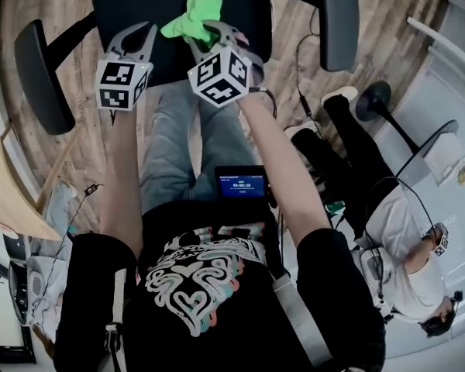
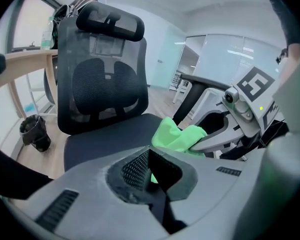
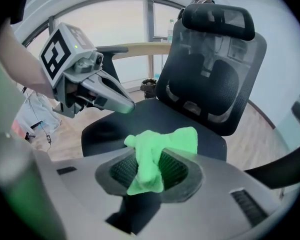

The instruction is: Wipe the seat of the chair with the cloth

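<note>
Over the wooden floor (image 1: 85, 142) of a bright office with glass partitions, a black mesh-backed chair (image 2: 102, 84) faces the person. In the head view its backrest is cut off by the top edge and its base is hidden under the seat (image 1: 132, 2). Both gripper views lose the seat's front edge behind the grey gripper bodies. The armrests (image 1: 43, 76) stand out to either side, and the seat's dark fabric lies bare apart from the spot under the cloth. A pale wooden bench (image 1: 8, 180) runs along the left. A dark bundle beneath it (image 2: 35, 131) is too blurred to name. A second person (image 1: 395, 231) sits on the right, partly cropped. The left claw (image 2: 149, 156) hovers over the seat's front with its pads together and nothing gripped. Just beside it, the right claw (image 3: 149, 171) is clamped on the green cloth (image 3: 157, 146), which bunches up between the pads. The cloth's free end spreads forward over the middle of the seat; whether it touches the fabric cannot be told.
</note>
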{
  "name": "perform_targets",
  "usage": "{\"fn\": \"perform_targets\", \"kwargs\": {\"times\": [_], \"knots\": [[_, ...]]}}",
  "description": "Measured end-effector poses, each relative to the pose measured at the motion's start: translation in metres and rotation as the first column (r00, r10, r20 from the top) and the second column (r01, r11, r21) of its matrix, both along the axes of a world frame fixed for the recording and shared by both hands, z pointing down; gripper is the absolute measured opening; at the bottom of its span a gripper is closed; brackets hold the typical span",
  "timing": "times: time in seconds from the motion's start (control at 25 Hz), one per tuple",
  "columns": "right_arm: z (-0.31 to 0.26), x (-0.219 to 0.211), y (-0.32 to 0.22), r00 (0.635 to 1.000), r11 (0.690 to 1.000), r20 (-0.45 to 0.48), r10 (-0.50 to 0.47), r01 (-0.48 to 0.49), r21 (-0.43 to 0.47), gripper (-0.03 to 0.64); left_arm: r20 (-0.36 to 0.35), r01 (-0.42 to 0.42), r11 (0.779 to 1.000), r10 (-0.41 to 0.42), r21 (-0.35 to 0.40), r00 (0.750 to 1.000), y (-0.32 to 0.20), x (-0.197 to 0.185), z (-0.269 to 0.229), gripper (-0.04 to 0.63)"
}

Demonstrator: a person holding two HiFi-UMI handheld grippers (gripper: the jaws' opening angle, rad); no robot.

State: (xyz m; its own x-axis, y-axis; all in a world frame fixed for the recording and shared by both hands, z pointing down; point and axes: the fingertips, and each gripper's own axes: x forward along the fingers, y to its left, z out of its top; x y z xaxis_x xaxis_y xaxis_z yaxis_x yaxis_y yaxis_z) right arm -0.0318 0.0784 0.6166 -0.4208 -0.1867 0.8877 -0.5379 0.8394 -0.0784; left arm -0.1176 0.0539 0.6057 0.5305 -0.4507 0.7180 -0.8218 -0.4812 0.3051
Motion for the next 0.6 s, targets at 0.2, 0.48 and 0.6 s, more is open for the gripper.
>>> {"fn": "perform_targets", "kwargs": {"times": [0.2, 0.48, 0.6], "knots": [[-0.042, 0.014, -0.015, 0.998, 0.997, 0.027, 0.050, -0.052, 0.053, 0.121, 0.010, -0.002, 1.000, 0.002, 0.024, 1.000, -0.005, 0.001, -0.034, 0.000], [-0.119, 0.021, -0.013, 0.989, 0.983, 0.079, 0.124, -0.133, 0.127, 0.121, 0.037, -0.025, 0.998, 0.022, 0.065, 0.999, 0.009, -0.015, -0.101, 0.000], [-0.140, 0.027, -0.017, 0.985, 0.976, 0.097, 0.141, -0.154, 0.152, 0.121, 0.038, -0.006, 0.996, 0.003, 0.086, 0.999, 0.005, -0.021, -0.118, 0.000]]}}
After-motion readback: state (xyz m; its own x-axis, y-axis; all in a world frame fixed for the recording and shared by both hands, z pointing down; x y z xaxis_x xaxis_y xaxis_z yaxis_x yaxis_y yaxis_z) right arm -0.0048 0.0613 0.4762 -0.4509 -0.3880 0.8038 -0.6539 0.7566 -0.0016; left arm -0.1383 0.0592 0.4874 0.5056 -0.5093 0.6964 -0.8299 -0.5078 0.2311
